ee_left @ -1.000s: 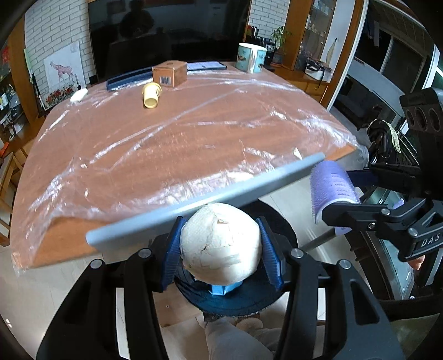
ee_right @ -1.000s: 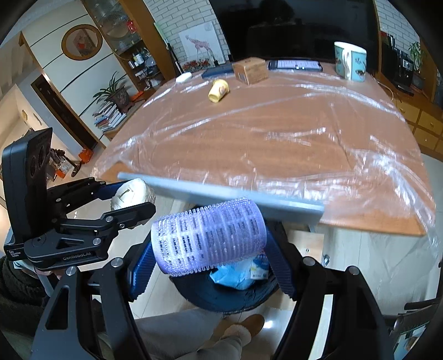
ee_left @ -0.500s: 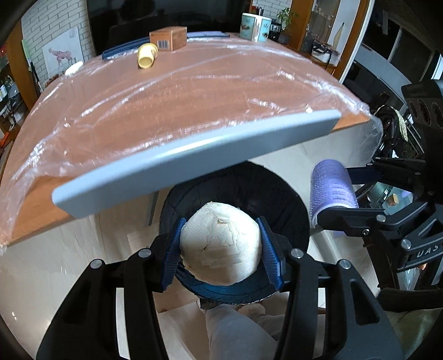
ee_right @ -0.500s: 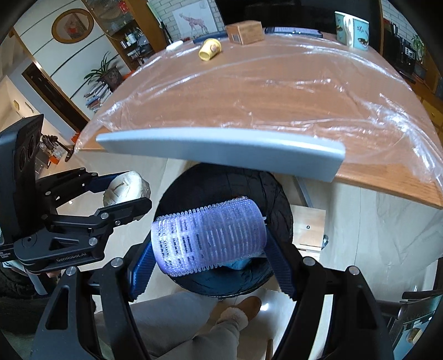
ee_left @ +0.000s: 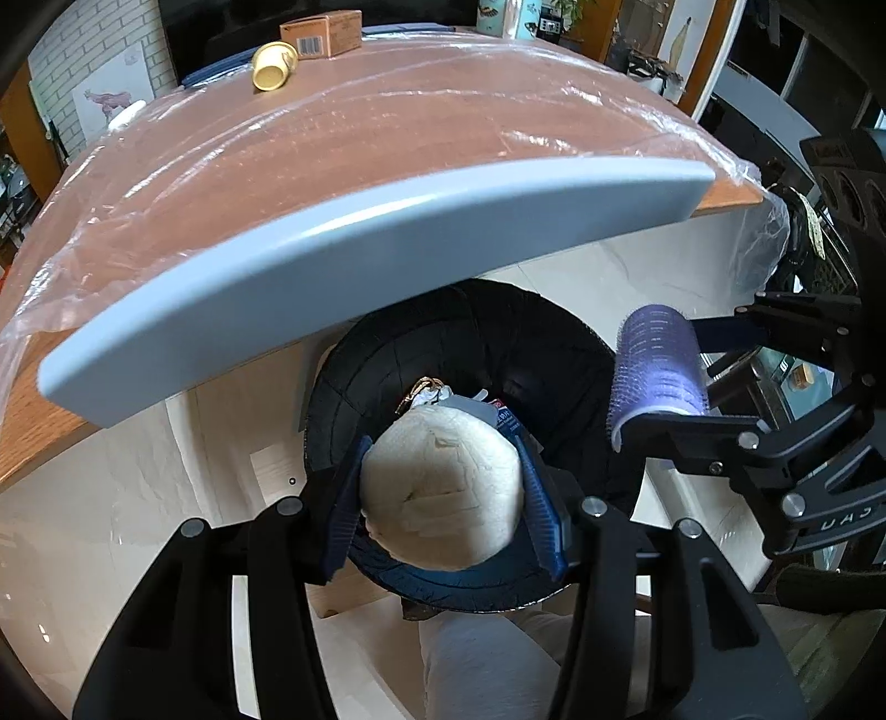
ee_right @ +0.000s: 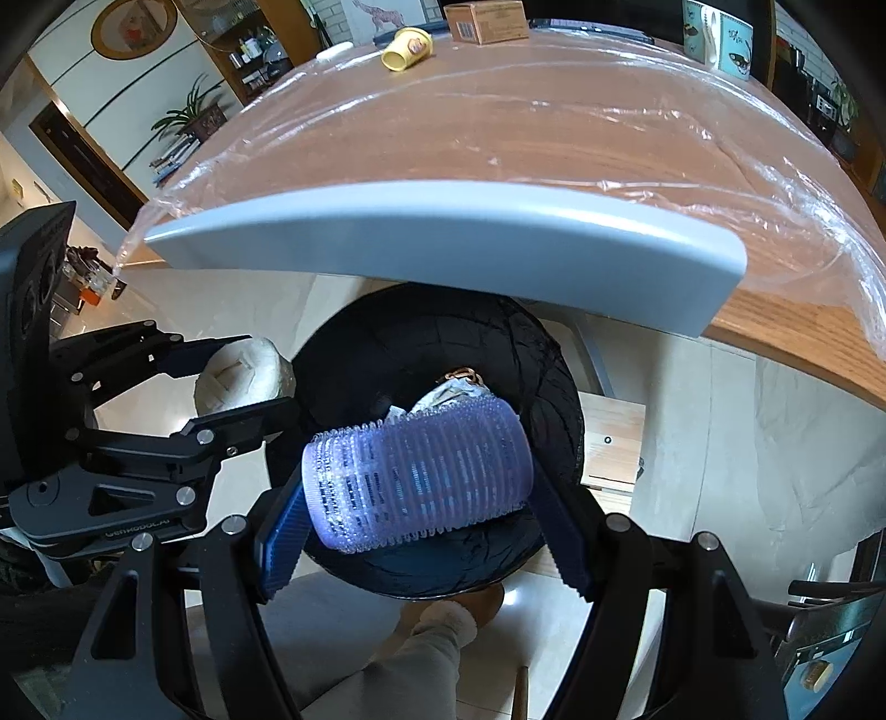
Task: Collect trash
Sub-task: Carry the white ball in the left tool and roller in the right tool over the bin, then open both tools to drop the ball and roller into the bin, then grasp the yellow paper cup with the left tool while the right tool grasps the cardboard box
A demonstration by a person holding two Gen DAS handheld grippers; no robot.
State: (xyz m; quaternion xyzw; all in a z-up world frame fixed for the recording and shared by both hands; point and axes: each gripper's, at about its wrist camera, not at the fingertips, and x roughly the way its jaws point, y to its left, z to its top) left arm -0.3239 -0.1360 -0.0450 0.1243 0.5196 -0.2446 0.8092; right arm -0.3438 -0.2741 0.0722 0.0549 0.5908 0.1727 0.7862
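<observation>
The left gripper [ee_left: 443, 493] is clenched on a round, off-white crumpled paper ball [ee_left: 441, 490], its blue pads pressed against both sides, and holds it directly above the open mouth of a round bin lined with a black plastic bag [ee_left: 487, 332]. The right gripper [ee_right: 418, 479] is clamped on a translucent purple bristled hair roller [ee_right: 415, 476], held crosswise by its two ends over the same black-lined bin [ee_right: 498, 332]. In the left view the roller [ee_left: 656, 365] hangs over the bin's right rim; in the right view the paper ball [ee_right: 243, 376] sits just outside the bin's left rim. Crumpled foil and blue-and-white wrappers [ee_left: 459, 401] already lie inside the bin. A long pale grey-blue bar [ee_left: 354, 243] runs across above the bin, in front of the near edge of the wooden counter covered in clear plastic film [ee_right: 526, 127]. Near the counter's far edge lie a tipped yellow paper cup [ee_right: 407, 50] and, just beside it, a small brown cardboard box [ee_right: 487, 21]. A patterned mug [ee_right: 720, 39] stands at the far right corner.
</observation>
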